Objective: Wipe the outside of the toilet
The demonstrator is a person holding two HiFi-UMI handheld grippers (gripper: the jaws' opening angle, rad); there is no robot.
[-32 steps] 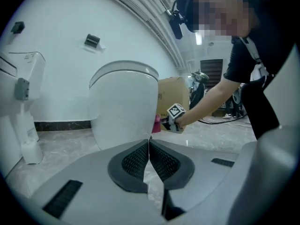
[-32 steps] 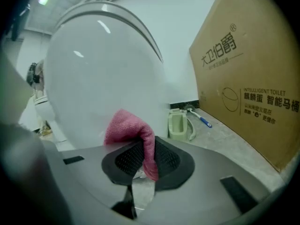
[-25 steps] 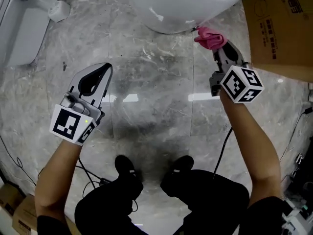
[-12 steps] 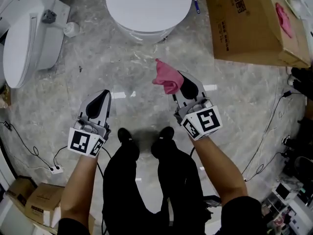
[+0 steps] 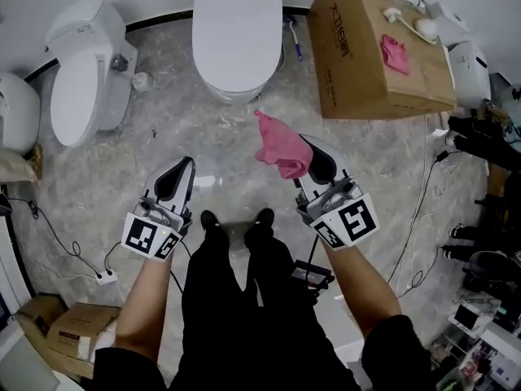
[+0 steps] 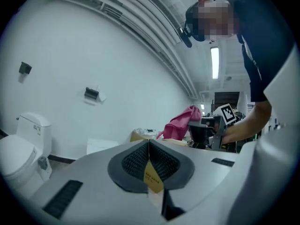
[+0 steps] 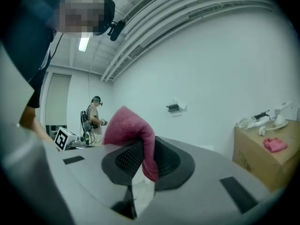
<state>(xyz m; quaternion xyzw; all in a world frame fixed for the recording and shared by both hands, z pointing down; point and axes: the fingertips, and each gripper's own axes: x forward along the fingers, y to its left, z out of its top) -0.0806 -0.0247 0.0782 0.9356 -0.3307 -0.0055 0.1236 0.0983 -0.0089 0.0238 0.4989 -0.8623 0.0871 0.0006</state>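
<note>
Though the right hand-held gripper (image 5: 316, 160) clamps the cloth (image 5: 279, 147), it hangs well clear of the toilet (image 5: 237, 35) at top centre, so wiping looks idle, and the left hand-held gripper (image 5: 173, 182) is clenched empty.

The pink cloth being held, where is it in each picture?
Head view: pink cloth at centre, held by the right gripper.
Left gripper view: pink cloth right of centre, off in the distance.
Right gripper view: pink cloth at centre, clamped between the jaws.
Shared landmark: the cardboard box.
</note>
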